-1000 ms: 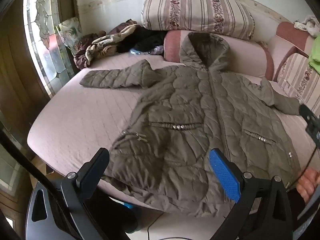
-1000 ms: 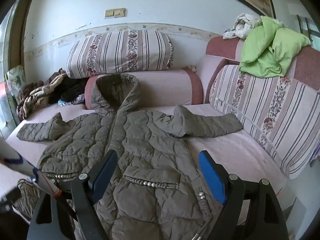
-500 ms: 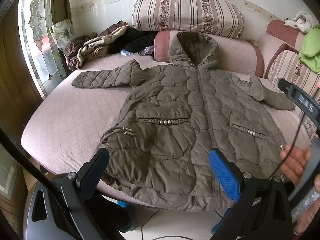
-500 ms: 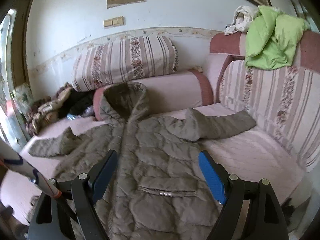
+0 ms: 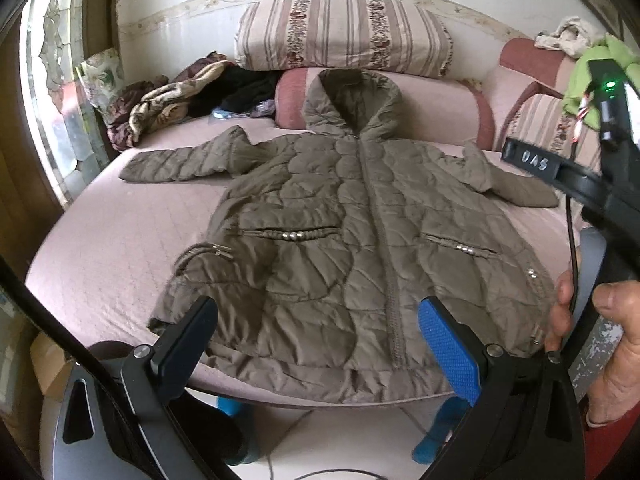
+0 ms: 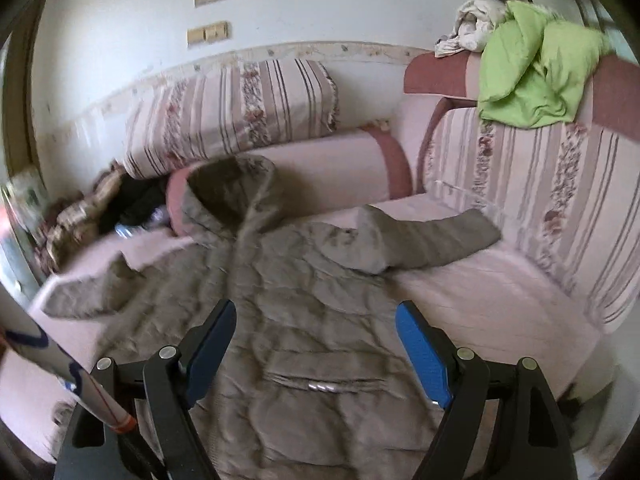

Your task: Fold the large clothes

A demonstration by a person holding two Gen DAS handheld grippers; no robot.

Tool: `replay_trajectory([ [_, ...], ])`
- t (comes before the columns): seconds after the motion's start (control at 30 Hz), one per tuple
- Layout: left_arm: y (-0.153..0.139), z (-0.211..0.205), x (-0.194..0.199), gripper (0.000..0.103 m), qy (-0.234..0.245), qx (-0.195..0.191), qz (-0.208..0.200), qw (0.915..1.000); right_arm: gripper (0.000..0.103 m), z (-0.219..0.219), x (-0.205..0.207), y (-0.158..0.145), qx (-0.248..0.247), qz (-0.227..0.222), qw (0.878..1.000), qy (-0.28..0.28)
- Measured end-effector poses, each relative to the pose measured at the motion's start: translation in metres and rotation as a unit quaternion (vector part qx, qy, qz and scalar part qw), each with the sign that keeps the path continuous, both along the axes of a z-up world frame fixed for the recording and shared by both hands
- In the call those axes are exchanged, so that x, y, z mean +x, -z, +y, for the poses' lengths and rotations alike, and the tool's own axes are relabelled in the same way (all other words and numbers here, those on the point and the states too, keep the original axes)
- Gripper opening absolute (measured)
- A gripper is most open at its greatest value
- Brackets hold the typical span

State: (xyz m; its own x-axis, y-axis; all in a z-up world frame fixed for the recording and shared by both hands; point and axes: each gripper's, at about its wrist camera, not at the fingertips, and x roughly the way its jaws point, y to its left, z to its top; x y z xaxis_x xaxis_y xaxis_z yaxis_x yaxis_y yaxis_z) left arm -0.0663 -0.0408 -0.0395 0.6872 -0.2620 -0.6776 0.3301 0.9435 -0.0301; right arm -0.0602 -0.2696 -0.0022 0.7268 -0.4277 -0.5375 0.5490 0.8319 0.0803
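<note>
An olive quilted hooded coat [image 5: 352, 232] lies flat, front up, on a pink sofa bed [image 5: 120, 232], sleeves spread to both sides and hood toward the back bolster. My left gripper [image 5: 316, 340] is open and empty, hovering near the coat's hem at the bed's front edge. My right gripper [image 6: 316, 344] is open and empty above the coat [image 6: 304, 304], over its right pocket, with the right sleeve [image 6: 432, 244] ahead. The right tool body and hand show in the left wrist view [image 5: 600, 200].
Striped cushions [image 5: 344, 36] and a pink bolster [image 5: 436, 108] line the back wall. A pile of clothes [image 5: 176, 96] sits at the back left by a window. A green garment [image 6: 536, 68] drapes over the sofa back at the right.
Both grippers have moved. The left view has pulled back and now centres the coat. The right gripper has advanced over the coat toward its right sleeve. Both stay open.
</note>
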Motion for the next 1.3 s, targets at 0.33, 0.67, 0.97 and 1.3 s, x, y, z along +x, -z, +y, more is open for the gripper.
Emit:
replay_trajectory([
  [0.33, 0.005, 0.001, -0.009, 0.100, 0.016, -0.007, 0.018, 0.9997, 0.086, -0.012, -0.018, 0.000, -0.008, 0.065, 0.998, 0.022],
  [0.67, -0.002, 0.004, -0.012, 0.100, 0.013, -0.006, 0.014, 0.9998, 0.093, -0.001, -0.026, 0.000, -0.019, 0.095, 0.995, 0.025],
  [0.97, -0.010, 0.020, 0.011, 0.100, -0.047, 0.009, 0.003, 0.9988, 0.093, 0.013, -0.031, 0.013, -0.018, 0.124, 0.992, 0.008],
  [1.3, -0.007, 0.035, 0.043, 0.100, -0.088, 0.075, -0.004, 0.9933, 0.093, 0.031, -0.033, 0.022, -0.019, 0.147, 0.989, -0.008],
])
